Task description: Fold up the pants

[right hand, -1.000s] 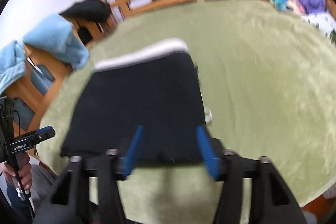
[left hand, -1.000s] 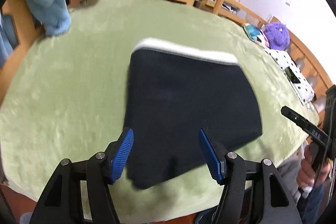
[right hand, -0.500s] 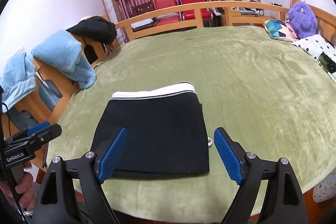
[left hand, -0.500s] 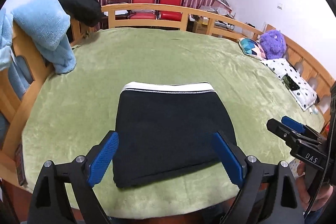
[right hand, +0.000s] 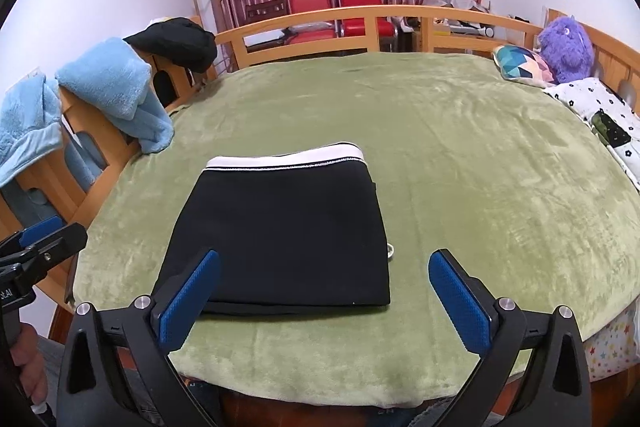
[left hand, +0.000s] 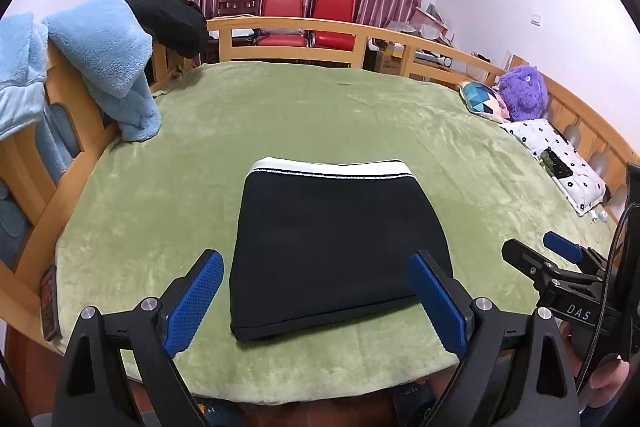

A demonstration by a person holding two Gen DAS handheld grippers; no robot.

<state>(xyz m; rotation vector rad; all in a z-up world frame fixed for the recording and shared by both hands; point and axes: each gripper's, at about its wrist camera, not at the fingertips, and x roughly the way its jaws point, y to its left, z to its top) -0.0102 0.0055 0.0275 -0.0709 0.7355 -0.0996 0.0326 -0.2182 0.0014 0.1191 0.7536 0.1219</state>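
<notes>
The black pants (left hand: pixel 336 243) lie folded into a compact rectangle near the six-o'clock edge of the green bed (left hand: pixel 320 107), white waistband toward twelve o'clock. The folding looks finished; little seems left beyond perhaps smoothing. The left hand-held gripper (left hand: pixel 316 299) and right hand-held gripper (right hand: pixel 324 299) hover above, jaws wide, holding nothing.

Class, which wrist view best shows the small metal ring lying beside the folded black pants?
The right wrist view: the small metal ring shows on the green blanket, at the right edge of the folded black pants. In the left wrist view, no ring can be made out.
</notes>
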